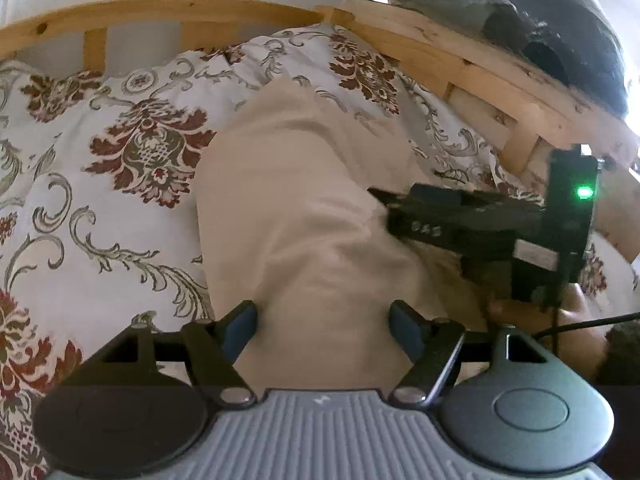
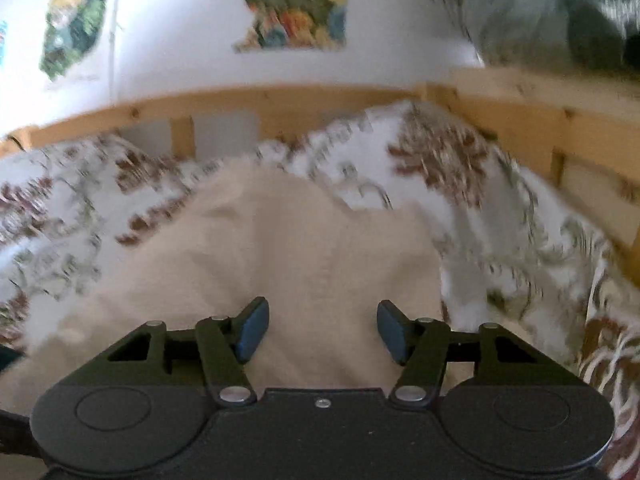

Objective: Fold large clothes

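Observation:
A large beige garment (image 1: 296, 208) lies lengthwise on the floral bed cover, running from my left gripper toward the headboard. My left gripper (image 1: 324, 330) is open just above its near end, holding nothing. The right gripper's body shows in the left wrist view (image 1: 480, 224), over the garment's right edge. In the right wrist view, which is blurred, the same beige garment (image 2: 280, 248) spreads below my right gripper (image 2: 322, 330), which is open and empty.
The white bed cover with dark red and grey floral print (image 1: 120, 152) fills the bed. A wooden bed rail (image 1: 160, 12) runs along the back and right. A dark plastic-wrapped bundle (image 1: 520, 12) sits beyond the right rail. Coloured pictures (image 2: 292, 4) hang on the white wall.

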A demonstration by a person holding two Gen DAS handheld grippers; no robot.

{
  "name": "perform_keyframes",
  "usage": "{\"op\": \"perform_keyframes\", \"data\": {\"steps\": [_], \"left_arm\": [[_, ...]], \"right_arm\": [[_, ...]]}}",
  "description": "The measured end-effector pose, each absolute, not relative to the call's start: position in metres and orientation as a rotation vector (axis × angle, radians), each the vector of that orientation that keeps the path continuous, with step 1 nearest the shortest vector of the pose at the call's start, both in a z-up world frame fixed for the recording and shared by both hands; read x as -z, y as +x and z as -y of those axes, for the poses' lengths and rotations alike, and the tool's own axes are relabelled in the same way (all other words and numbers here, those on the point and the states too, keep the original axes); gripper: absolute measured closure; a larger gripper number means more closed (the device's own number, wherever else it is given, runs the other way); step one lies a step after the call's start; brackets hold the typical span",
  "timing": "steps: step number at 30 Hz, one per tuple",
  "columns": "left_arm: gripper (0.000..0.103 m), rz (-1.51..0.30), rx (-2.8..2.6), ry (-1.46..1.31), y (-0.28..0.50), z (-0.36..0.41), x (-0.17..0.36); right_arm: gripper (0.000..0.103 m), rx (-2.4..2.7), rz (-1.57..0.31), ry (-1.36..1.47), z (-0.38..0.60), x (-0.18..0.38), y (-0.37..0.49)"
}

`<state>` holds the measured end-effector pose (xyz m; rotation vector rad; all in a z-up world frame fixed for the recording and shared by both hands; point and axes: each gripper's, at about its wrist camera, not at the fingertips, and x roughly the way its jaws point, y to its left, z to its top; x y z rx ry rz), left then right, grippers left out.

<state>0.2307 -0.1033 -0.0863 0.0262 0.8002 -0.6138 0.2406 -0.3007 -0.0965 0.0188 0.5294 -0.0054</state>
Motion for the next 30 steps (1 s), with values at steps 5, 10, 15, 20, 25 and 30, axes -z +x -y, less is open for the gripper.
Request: {"op": "perform_keyframes", "data": {"steps": [5,10,15,20,25,30], "left_arm": [[0.022,-0.808,0.602,-0.012,0.228,0.098,0.082],[0.014,-0.789,0.531,-0.173,0.218,0.065,0.067],[0.014,-0.796,0.404,-0.233,0.218,0.039,0.063],[0.014,-0.837,0.370,-0.224,0.223,0.035,0.072],[0.014,-0.838,0.363,-0.193,0.224,0.038,0.074],[0.013,-0.842,0.351,-0.183,0.224,0.045,0.073]], "right_arm": [[0.041,0.027,-0.539,0.004,0.299,0.110,0.244],[0.044,0.043,-0.500,0.066,0.304,0.095,0.234],[0.044,-0.005,-0.324,0.068,0.289,0.058,0.212],[0.041,-0.124,-0.343,-0.027,0.256,0.056,0.207],[0.036,-0.137,-0.433,-0.058,0.249,0.083,0.218],[0.029,-0.127,-0.456,-0.005,0.255,0.096,0.225]]}}
